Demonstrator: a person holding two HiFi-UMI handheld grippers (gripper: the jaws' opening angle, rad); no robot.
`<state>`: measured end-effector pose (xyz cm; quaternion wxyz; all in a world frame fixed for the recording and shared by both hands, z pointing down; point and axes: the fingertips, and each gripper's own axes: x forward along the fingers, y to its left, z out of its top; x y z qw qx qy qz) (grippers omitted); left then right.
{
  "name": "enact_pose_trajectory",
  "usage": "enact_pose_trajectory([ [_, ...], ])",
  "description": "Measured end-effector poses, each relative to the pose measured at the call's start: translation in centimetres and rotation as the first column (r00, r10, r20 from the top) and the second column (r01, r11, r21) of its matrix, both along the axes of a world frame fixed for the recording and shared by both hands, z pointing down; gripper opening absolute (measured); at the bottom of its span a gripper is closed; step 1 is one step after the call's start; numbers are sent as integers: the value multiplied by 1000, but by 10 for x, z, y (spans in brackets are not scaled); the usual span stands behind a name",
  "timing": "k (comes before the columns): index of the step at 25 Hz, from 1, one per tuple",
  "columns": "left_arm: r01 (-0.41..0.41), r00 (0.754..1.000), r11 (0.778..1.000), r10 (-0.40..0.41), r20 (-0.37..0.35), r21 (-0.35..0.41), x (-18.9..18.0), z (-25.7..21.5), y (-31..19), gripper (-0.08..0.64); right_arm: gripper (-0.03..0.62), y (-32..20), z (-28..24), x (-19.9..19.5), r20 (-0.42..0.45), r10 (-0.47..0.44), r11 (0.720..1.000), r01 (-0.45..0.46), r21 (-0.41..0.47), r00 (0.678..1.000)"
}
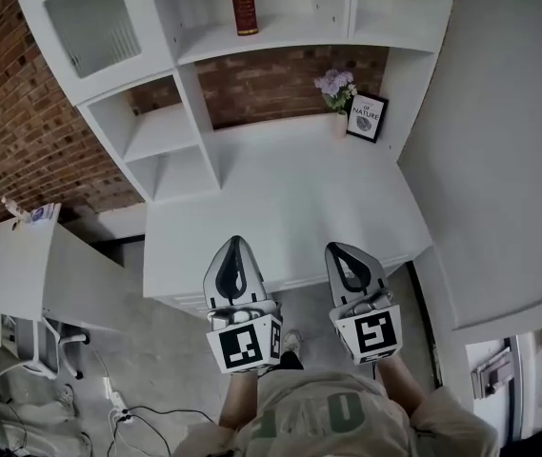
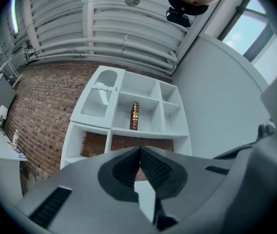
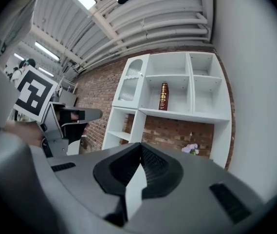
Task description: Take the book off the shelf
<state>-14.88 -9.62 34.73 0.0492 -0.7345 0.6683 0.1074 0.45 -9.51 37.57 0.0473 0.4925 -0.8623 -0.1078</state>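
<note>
at the far left, a glass-fronted cabinet door (image 1: 90, 17) closes one bay of the white shelf unit (image 1: 290, 34). the left gripper (image 1: 235, 244) hangs low over the near edge of the desk top (image 1: 280, 193), its jaws pressed together on nothing. just right of it and far up the frame, the book (image 1: 242, 1) stands upright and alone in the middle upper compartment, well apart from both tools. the right gripper (image 1: 340, 248) is likewise closed and empty. further right a small pot of flowers (image 1: 335, 86) stands just beside a framed print (image 1: 367, 117) (both below the book's shelf). the risks, as i judge them: arriving with closed jaws would shove the unbraced book backward or topple it, and a pinch high on the spine could let it swing and drop onto the flowers. whether the spine suits the jaws' spread is hard to tell from this far off.
</note>
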Motion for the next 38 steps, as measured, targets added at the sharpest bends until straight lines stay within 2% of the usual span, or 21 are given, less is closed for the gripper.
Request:
enact_pose_trajectory([
  [3, -15, 1000, 1000, 15, -18, 4, -15, -2, -33, 12, 14, -30, -9, -27, -69, -11, 999, 13, 38, 998],
  [7, -45, 998, 999, 45, -39, -1, -23, -2, -71, 12, 14, -68, -1, -37, 16, 12, 999, -12, -36, 1000],
  [11, -87, 995, 995, 85, -44, -41, -13, 7, -99, 12, 14, -92, 8, -29, 30, 57, 996, -54, -70, 998],
  [15, -78, 996, 996, 76, -41, -36, -5, 0, -120, 12, 14, -120, -11, -23, 59, 57, 998, -55, -27, 997],
  [22, -37, 999, 999, 37, -32, 0, 3, -18, -130, 12, 14, -139, -38, -11, 97, 23, 998, -28, 57, 995],
  [32, -22, 1000, 1000, 22, -10, 0, 20, -23, -140, 12, 14, -152, -40, 4, 133, 6, 997, -17, 76, 991],
  [38, -16, 1000, 999, 15, -25, -42, 18, -16, -148, 12, 14, -160, -34, 4, 131, 1, 999, -8, 52, 991],
])
